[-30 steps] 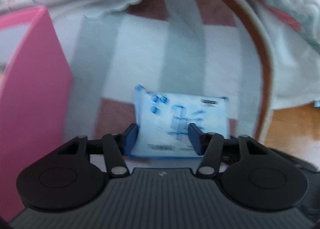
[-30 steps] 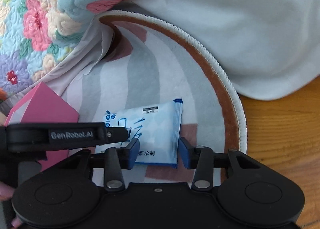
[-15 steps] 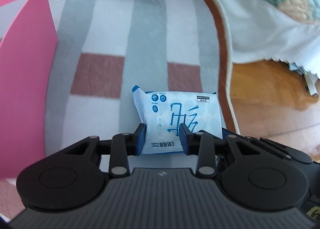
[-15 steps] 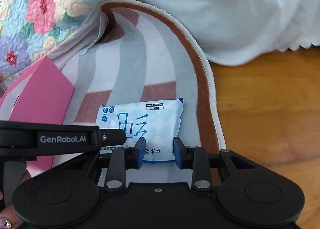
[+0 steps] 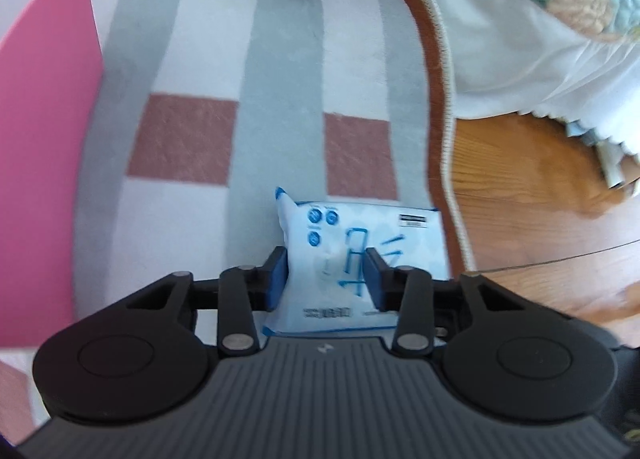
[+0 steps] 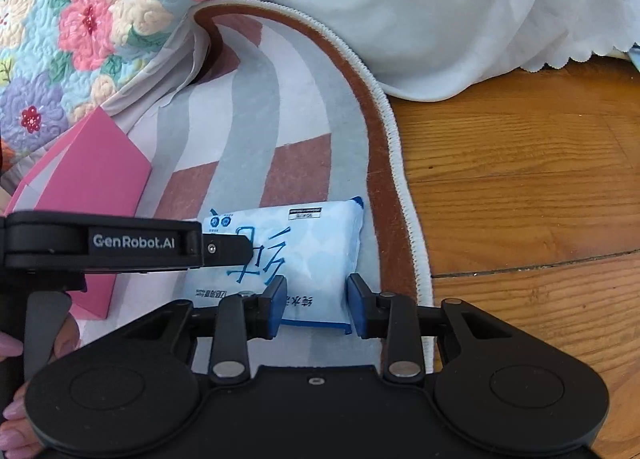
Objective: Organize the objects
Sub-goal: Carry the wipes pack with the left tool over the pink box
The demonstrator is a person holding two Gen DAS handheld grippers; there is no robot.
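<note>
Wet-wipes pack [image 5: 362, 259], pale blue with blue print, lies flat on my striped rug [image 5: 280, 71], close to the rug's brown-trimmed curved edge where the wood floor [image 6: 520, 187] starts. Both grippers are on it at once.

My left gripper [image 5: 325, 279] straddles the pack's left end; blue pads [image 5: 277, 279] sit on either side of the bag, and the plastic looks pinched up between them. Its jaws are opening right now, with the pack still between them and, as far as I can see, still touched on both sides. Left view is a bit blurred.

My right gripper [image 6: 316, 305] has the pack's right end between its pads [image 6: 356, 305], and both pads press the near edge of the bag. Those jaws are opening too, pack between them. In the right view the left gripper's arm [image 6: 120, 243], printed GenRobot.AI, reaches over the left part of the pack, and a hand [image 6: 12, 391] with painted nails shows at the lower left edge, on its grip.

Pink box [image 6: 88, 179] stands on the rug's left side, beside the pack but apart from it. Floral quilt [image 6: 60, 39] hangs over the rug's far edge, and white sheet [image 6: 480, 19] drapes onto the floor and the rug's far right rim.
</note>
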